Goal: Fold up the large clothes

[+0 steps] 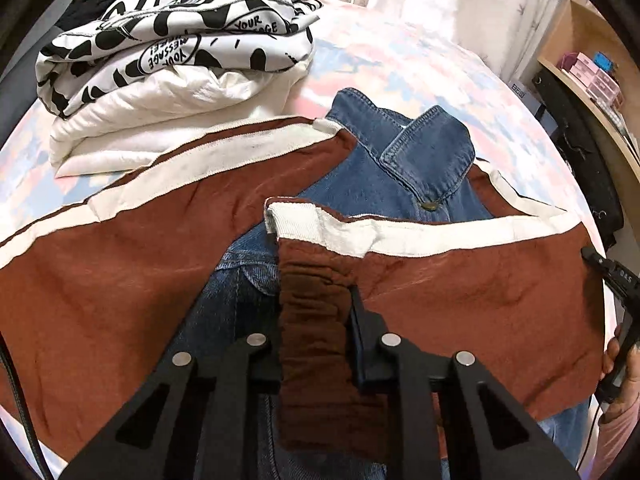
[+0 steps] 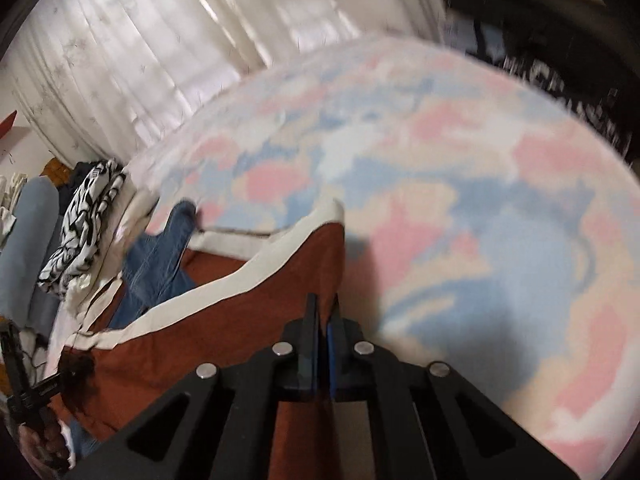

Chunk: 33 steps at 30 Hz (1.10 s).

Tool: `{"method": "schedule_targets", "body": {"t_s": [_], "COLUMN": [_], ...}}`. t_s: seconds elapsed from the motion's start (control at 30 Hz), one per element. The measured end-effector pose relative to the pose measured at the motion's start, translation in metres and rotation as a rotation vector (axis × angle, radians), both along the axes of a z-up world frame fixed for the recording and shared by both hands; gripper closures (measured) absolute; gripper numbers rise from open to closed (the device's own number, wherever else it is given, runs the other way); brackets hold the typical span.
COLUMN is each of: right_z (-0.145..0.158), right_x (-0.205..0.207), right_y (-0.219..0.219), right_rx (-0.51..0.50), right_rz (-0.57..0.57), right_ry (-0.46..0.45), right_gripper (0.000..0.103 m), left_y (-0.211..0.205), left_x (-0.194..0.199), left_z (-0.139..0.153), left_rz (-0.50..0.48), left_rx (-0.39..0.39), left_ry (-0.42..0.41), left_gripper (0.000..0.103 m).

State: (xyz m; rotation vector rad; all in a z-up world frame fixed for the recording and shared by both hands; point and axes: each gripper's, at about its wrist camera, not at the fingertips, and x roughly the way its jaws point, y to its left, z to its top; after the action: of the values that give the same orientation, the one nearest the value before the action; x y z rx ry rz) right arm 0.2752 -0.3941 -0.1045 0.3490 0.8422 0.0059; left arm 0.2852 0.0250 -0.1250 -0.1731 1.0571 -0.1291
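Rust-brown trousers [image 1: 480,280] lie over a denim jacket [image 1: 400,168] on the bed [image 2: 460,200]. My left gripper [image 1: 316,300] clamps the elastic waistband [image 1: 316,320]; right gripper [image 2: 324,312] pinches the far waist corner. Mid-fold; next, I'd carry both corners across, level.

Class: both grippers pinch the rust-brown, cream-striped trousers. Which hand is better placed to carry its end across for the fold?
Probably left: the left gripper holds the bunched waistband, and the rust-brown cream-striped trousers span toward the right gripper.
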Motion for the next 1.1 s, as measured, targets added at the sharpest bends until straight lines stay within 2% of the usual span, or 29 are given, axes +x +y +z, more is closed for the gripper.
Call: {"method": "schedule_targets", "body": {"t_s": [0.1, 0.13, 0.2, 0.37, 0.5, 0.57, 0.63, 0.67, 0.73, 0.77, 0.8, 0.83, 0.87, 0.9, 0.97, 1.1], "right_z": [-0.012, -0.018, -0.032, -0.039, -0.027, -0.016, -0.01, -0.013, -0.031, -0.044, -0.05, -0.052, -0.048, -0.044, -0.03, 0.004], "right_x": [0.005, 0.008, 0.01, 0.003, -0.004, -0.006, -0.007, -0.003, 0.008, 0.014, 0.016, 0.015, 0.011, 0.008, -0.004, -0.037], "right_y": [0.005, 0.009, 0.01, 0.003, 0.009, 0.012, 0.012, 0.011, 0.011, 0.009, 0.006, -0.001, -0.008, -0.012, -0.018, -0.005], "right_rx": [-0.084, -0.109, -0.121, -0.083, -0.116, -0.119, -0.121, -0.129, -0.16, -0.158, -0.139, -0.091, -0.042, -0.021, -0.009, -0.03], "right_rz": [-0.003, -0.003, -0.006, -0.022, -0.027, -0.032, -0.048, -0.055, -0.058, -0.058, -0.064, -0.078, -0.097, -0.114, -0.13, -0.066], "right_ry": [0.031, 0.049, 0.083, 0.064, 0.005, -0.04, -0.078, -0.068, 0.002, 0.062, 0.09, 0.102, 0.103, 0.109, 0.118, 0.073], "right_gripper": [0.101, 0.1, 0.1, 0.1, 0.101, 0.101, 0.101, 0.101, 0.1, 0.099, 0.098, 0.095, 0.092, 0.091, 0.08, 0.077], "left_y": [0.004, 0.007, 0.012, 0.003, -0.015, -0.017, -0.017, -0.016, -0.017, -0.012, -0.009, -0.005, -0.004, -0.004, -0.005, -0.005], "left_x": [0.0, -0.001, -0.005, -0.024, -0.033, -0.03, -0.02, -0.015, 0.007, 0.016, 0.019, 0.017, 0.015, 0.012, 0.006, -0.017], "left_z": [-0.013, -0.015, -0.012, 0.022, 0.052, 0.059, 0.052, 0.044, 0.008, -0.014, -0.025, -0.028, -0.026, -0.022, -0.012, 0.024], "left_rz": [-0.013, -0.008, -0.012, -0.061, -0.113, -0.106, -0.082, -0.074, -0.057, -0.043, -0.034, -0.024, -0.018, -0.012, -0.015, -0.033], "left_rx": [0.006, 0.001, -0.004, 0.085, 0.174, 0.181, 0.211, 0.237, 0.253, 0.237, 0.222, 0.199, 0.196, 0.216, 0.242, 0.249], "left_ry": [0.091, 0.12, 0.125, 0.001, -0.161, -0.215, -0.25, -0.248, -0.164, -0.092, -0.07, -0.09, -0.105, -0.106, -0.101, -0.189], "left_gripper": [0.072, 0.072, 0.071, 0.082, 0.086, 0.086, 0.086, 0.086, 0.085, 0.082, 0.079, 0.078, 0.073, 0.063, 0.053, 0.053]}}
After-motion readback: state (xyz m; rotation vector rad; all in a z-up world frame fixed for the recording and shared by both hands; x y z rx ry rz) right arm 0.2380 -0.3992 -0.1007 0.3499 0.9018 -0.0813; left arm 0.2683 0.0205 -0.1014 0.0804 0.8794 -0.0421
